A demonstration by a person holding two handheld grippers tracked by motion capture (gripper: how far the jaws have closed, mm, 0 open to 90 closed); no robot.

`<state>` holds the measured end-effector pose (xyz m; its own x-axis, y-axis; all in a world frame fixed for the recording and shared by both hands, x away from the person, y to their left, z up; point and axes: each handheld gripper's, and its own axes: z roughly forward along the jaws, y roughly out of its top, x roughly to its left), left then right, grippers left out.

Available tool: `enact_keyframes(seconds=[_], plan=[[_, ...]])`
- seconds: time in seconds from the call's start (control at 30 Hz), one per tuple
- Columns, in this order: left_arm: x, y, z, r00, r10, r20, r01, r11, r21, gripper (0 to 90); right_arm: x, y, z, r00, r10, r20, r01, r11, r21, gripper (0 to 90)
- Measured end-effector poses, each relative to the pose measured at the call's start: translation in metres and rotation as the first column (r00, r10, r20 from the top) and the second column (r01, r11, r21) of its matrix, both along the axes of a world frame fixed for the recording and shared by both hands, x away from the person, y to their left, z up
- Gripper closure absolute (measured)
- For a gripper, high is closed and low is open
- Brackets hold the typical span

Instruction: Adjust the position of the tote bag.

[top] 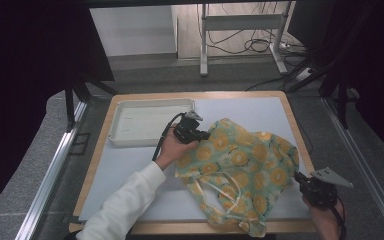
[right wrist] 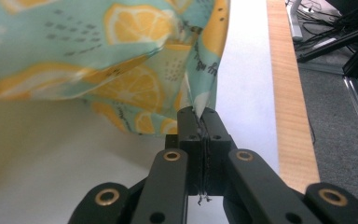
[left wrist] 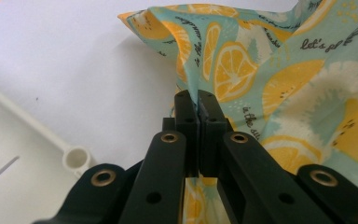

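High view: a lemon-print fabric bag (top: 240, 170), teal with yellow lemon slices and pale handles, lies crumpled on the grey desk (top: 130, 175) mat, occupying the centre to lower right of the frame, its lower corner reaching over the wooden front edge. Left tongs (top: 206, 134) sit just left of centre, at the bag's upper-left edge, held by a hand (top: 172, 150) in a white sleeve (top: 125, 205). Left gripper view: the left tongs (left wrist: 197, 95) are pressed together on a raised fold of the bag (left wrist: 284, 84), cloth pinched between the black jaws with no gap visible; printed script on the fabric is partly legible ("let's"). White tray (top: 150, 120) lies at upper left of the desk, near the left tongs and apart from the bag; its rim and a round corner socket appear at lower left of the left gripper view (left wrist: 77, 158). Right tongs (top: 298, 176) are at lower right of the high view, at the bag's right edge. Right gripper view: the right tongs (right wrist: 199, 112) are clamped on the bag's hem (right wrist: 121, 70), jaws together, a loose thread hanging below the jaws; the cloth is lifted off the mat here, with shadow beneath it. Wooden desk edge (right wrist: 289, 93) runs down the right of that frame.
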<state>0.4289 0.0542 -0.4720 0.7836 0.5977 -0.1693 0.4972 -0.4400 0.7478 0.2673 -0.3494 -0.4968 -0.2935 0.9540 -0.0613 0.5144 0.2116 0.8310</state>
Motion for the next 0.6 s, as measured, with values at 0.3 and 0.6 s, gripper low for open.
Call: enact_keyframes(seconds=[0.3,0.6], plan=[[-0.007,0.015,-0.001,1.0,0.006,-0.007,-0.006,1.0,-0.008,89.1,0.031,-0.006,0.002,0.9997,-0.014,-0.018,0.014,1.0,0.005,88.8],[-0.027,0.023,-0.004,1.0,-0.005,-0.004,0.005,0.9995,-0.032,89.1,0.076,-0.001,0.008,0.9988,-0.016,-0.047,0.014,0.999,-0.03,89.1]])
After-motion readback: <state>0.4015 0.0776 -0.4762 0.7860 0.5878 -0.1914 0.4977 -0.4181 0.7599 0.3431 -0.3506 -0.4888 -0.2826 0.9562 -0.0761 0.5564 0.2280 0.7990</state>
